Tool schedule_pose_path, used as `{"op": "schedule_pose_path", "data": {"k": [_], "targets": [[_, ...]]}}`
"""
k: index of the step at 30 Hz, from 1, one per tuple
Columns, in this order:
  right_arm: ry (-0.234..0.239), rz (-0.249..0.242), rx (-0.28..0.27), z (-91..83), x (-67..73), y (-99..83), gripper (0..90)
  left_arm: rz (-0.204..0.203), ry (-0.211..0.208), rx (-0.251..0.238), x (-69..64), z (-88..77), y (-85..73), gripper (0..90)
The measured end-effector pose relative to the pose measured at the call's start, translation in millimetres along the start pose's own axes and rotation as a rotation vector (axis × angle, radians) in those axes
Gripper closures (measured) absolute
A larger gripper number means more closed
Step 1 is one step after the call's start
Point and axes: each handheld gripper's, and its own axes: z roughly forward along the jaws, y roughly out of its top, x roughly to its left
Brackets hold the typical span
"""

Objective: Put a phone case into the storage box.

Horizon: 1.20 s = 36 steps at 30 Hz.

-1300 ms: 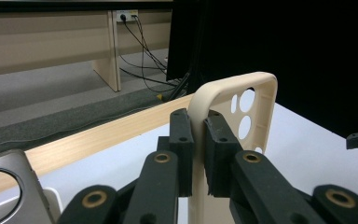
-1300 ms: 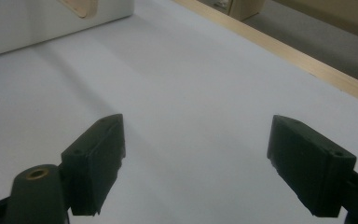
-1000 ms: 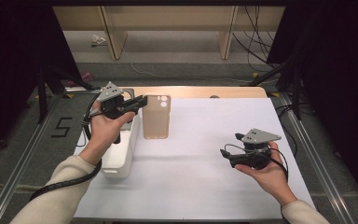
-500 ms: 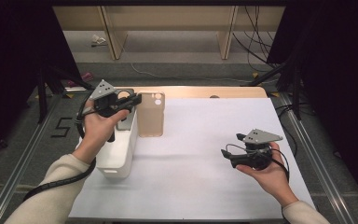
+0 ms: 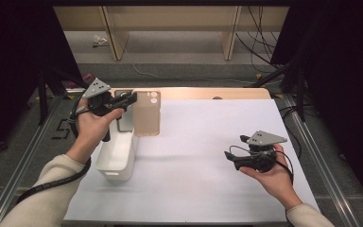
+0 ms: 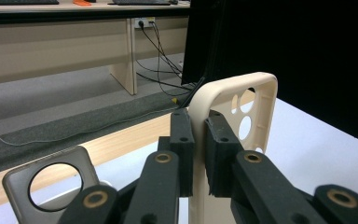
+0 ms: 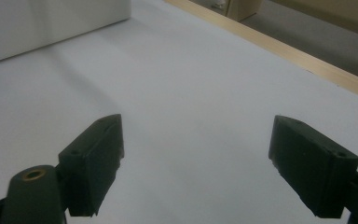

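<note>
Change since earlier: the left claw (image 5: pixel 131 98) and its beige phone case (image 5: pixel 146 113) have shifted a little toward the left and the far edge of the worktop (image 5: pixel 208 161); the case hangs at the far end of the white bin (image 5: pixel 118 153), just past its rim, where a second ago it stood farther right.
Right side since earlier: the right claw (image 5: pixel 230 157) sits in the same spot, low over the white sheet.
Left claw, opening: pressed nearly together, with only the case wall between the pads.
Left claw, hold: in the left gripper view the pads (image 6: pixel 182 140) pinch one long side wall of the phone case (image 6: pixel 242 107), which stands upright (camera cut-outs toward the far end).
Phone case, place: lifted off the worktop, held beside the bin's far right corner.
Second case: a grey phone case (image 6: pixel 51 182) with a round camera hole stands low at the left of the left gripper view.
Right claw, opening: spread wide in the right gripper view (image 7: pixel 196 168).
Right claw, hold: nothing, with bare white sheet between its pads.
</note>
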Motion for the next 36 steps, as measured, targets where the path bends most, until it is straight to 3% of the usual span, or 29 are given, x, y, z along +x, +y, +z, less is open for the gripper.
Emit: {"op": "schedule_pose_path", "data": {"k": [36], "targets": [[-0.004,0.021,-0.009,-0.5,-1.5,-0.5,17.8,0.003,0.033,-0.002,29.1,-11.8,10.9,82.8]]}}
